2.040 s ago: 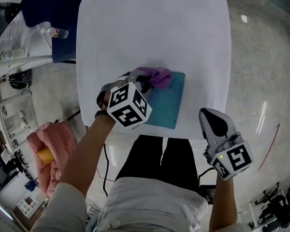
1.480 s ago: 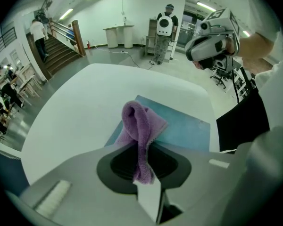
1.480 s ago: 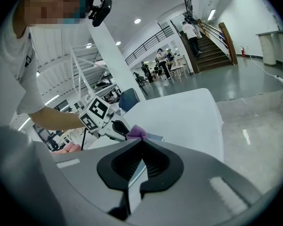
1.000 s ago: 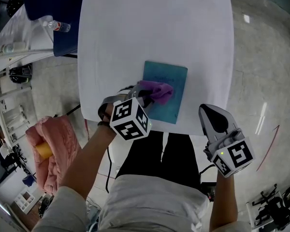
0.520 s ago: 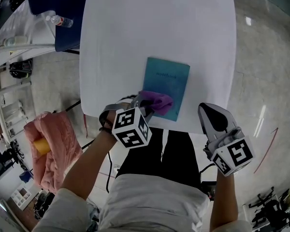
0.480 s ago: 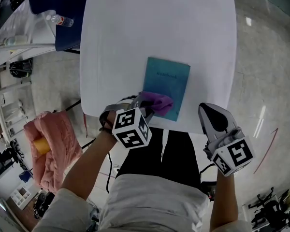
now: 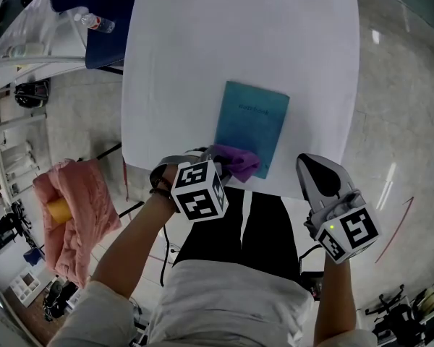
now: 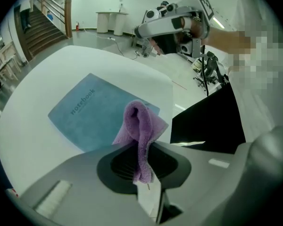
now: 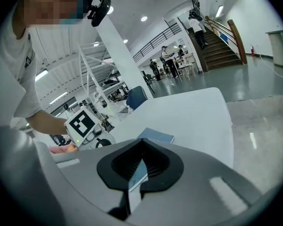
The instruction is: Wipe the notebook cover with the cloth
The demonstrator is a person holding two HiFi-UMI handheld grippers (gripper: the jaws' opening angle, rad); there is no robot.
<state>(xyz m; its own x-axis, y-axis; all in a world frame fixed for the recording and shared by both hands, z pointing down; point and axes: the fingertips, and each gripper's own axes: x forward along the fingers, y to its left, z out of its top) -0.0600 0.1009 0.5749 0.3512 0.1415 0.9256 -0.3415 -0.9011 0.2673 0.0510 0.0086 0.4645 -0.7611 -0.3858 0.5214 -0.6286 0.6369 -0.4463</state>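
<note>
While the left gripper [image 8: 144, 173] pinches the purple cloth [image 8: 140, 126] tight, the fabric flops forward out of its jaws over the near corner of the teal notebook [image 8: 87, 108], which lies flat on the white table [image 8: 28, 121] just ahead. The right gripper [image 9: 134, 182] hangs off the table's near edge, jaws pressed together on nothing, the notebook farther ahead of them.

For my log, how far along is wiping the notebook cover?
Done: the purple terry cloth has swept from the far end of the teal rectangular notebook to its near edge, so one pass looks complete. In hand: the left hand-held gripper is shut on the cloth. The right hand-held gripper is shut, empty, clear of the notebook. Left: maybe more passes; no dirt shows.
</note>
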